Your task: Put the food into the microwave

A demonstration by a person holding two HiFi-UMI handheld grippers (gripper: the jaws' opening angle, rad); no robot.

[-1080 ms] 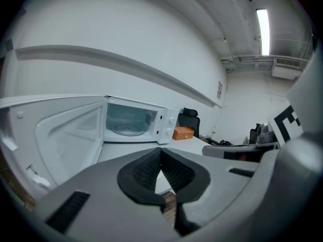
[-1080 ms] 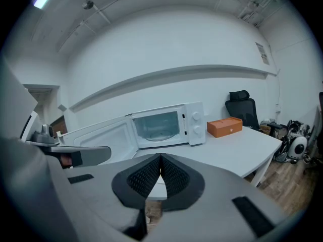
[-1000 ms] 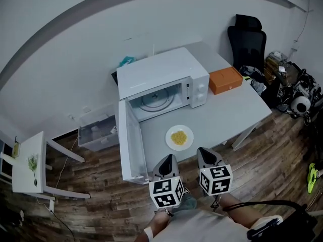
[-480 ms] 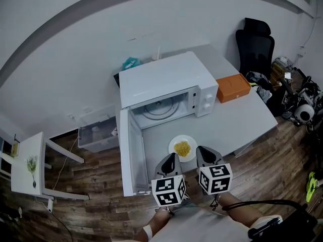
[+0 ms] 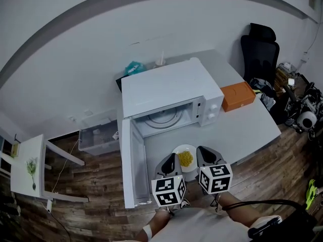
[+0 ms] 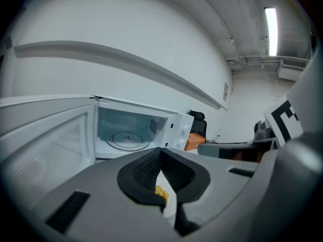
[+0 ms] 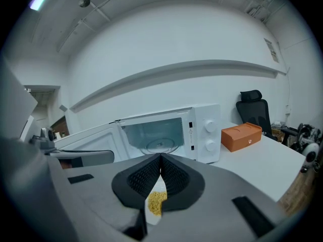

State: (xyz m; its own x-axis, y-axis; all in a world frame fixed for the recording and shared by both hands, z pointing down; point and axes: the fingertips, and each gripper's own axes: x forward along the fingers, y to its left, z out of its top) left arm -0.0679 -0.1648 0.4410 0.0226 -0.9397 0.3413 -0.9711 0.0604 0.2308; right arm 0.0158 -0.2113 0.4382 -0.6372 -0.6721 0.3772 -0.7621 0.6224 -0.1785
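On the table before the open microwave, the plate of food lies half hidden behind both grippers; left gripper and right gripper clenched, empty

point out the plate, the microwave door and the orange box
plate point(image 5: 177, 153), head view, left rim
microwave door point(image 5: 137, 165), head view, inner face
orange box point(image 5: 238, 96), head view, lid

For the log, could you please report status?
Left gripper shut, right gripper shut, both empty. Plate of food on table, between them. Microwave door open, way clear.
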